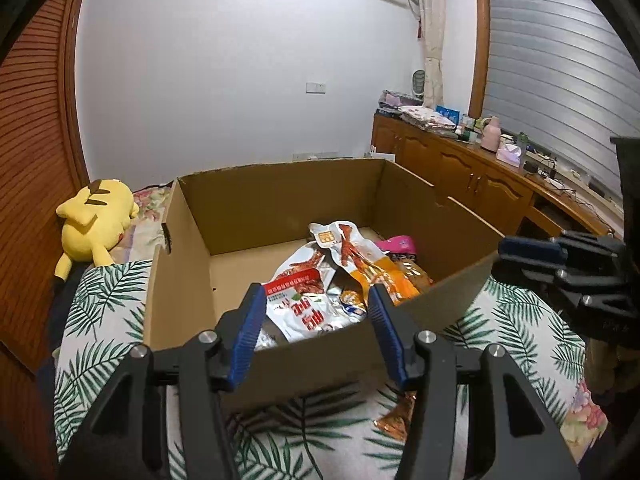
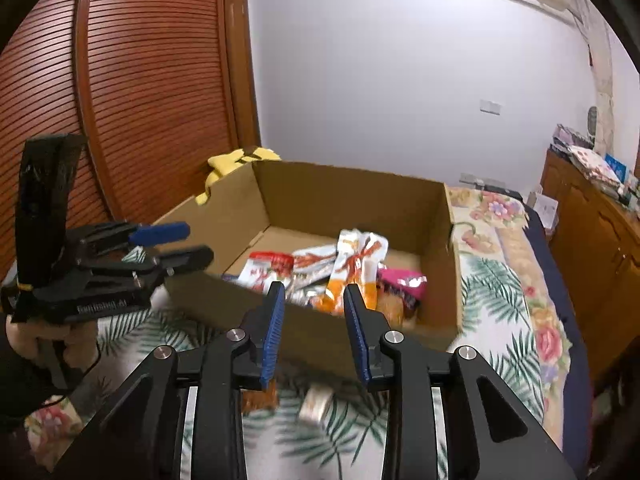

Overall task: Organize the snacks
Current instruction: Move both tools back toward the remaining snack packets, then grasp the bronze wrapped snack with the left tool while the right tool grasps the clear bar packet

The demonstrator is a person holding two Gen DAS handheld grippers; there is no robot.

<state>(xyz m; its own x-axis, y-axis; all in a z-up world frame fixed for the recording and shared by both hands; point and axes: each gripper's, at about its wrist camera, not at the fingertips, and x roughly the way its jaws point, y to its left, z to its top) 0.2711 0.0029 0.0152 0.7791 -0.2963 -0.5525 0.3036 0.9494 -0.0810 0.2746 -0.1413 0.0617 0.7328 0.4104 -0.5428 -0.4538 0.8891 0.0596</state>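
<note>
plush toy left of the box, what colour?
Yellow with dark stripes on its back: plush toy; clearest in left wrist view.

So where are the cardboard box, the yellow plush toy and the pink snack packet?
cardboard box point(image 1: 280, 196): left wrist view, inside of its far wall.
yellow plush toy point(image 1: 96, 220): left wrist view, middle of its body.
pink snack packet point(image 2: 402, 282): right wrist view, middle of the packet, lying inside the box.

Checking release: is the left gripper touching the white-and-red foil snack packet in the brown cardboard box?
Apart. In the right wrist view the left gripper hangs outside the cardboard box, open and empty, well clear of the white-and-red packet.
</note>
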